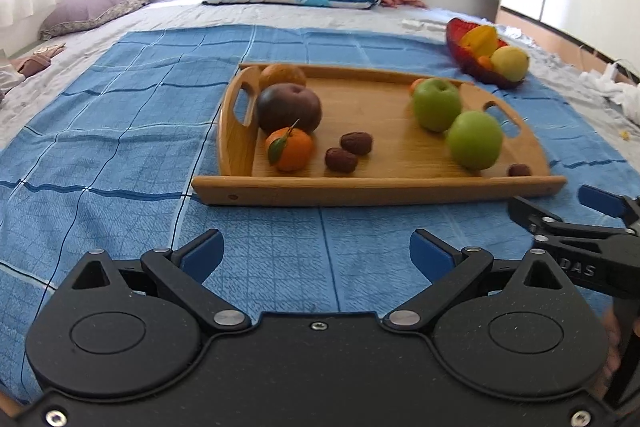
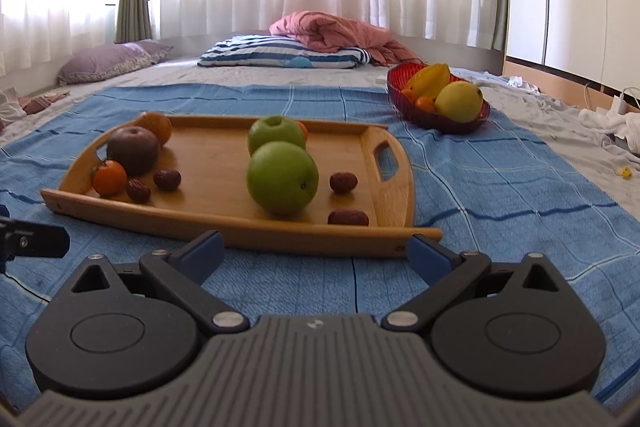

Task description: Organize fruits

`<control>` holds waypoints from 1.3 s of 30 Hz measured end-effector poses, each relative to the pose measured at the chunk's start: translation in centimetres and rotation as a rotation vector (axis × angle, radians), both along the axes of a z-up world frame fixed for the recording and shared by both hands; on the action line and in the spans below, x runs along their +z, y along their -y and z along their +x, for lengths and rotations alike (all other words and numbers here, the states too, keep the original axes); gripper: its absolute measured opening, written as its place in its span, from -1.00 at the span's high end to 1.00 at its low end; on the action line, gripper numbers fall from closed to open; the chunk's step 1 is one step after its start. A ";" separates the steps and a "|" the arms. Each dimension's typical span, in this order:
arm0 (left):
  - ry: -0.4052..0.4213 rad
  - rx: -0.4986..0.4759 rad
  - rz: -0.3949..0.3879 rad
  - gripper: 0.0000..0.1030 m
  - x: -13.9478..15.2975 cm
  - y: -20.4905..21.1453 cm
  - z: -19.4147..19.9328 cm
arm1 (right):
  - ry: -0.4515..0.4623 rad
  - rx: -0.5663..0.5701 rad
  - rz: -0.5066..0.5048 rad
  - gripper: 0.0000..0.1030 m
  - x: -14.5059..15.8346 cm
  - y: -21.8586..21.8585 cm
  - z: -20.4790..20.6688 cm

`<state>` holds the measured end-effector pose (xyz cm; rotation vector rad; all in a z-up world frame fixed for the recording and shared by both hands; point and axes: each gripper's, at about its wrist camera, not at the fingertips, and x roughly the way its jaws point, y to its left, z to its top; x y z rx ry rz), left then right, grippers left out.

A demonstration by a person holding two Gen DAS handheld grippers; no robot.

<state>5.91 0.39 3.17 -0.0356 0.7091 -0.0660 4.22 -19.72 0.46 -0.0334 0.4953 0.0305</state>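
Hand-held grippers — left, right — hovering wide, empty, before tray; likely nearing green apple for bowl.

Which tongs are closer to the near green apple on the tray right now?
Right. The right tongs sit open just before the tray's front rim, almost directly facing the near green apple. The left tongs, also open, sit farther left, the apple off to their right.

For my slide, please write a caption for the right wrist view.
Open right claw faces wooden tray holding two green apples.
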 end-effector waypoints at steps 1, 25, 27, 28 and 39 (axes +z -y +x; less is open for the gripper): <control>-0.002 0.002 0.001 -0.94 -0.3 0.0 0.4 | -0.004 -0.005 -0.001 -1.00 -0.2 0.0 0.1; -0.004 0.030 0.063 -1.00 -4.6 0.7 4.0 | -0.101 -0.017 -0.008 -1.00 -3.2 -0.4 2.5; -0.005 0.032 0.063 -1.00 -4.7 0.8 4.1 | -0.098 -0.016 -0.007 -1.00 -3.2 -0.4 2.5; -0.005 0.032 0.063 -1.00 -4.7 0.8 4.1 | -0.098 -0.016 -0.006 -1.00 -3.3 -0.4 2.5; -0.002 0.039 0.061 -1.00 -4.9 0.8 4.1 | -0.095 -0.015 -0.015 -1.00 -3.3 -0.5 2.4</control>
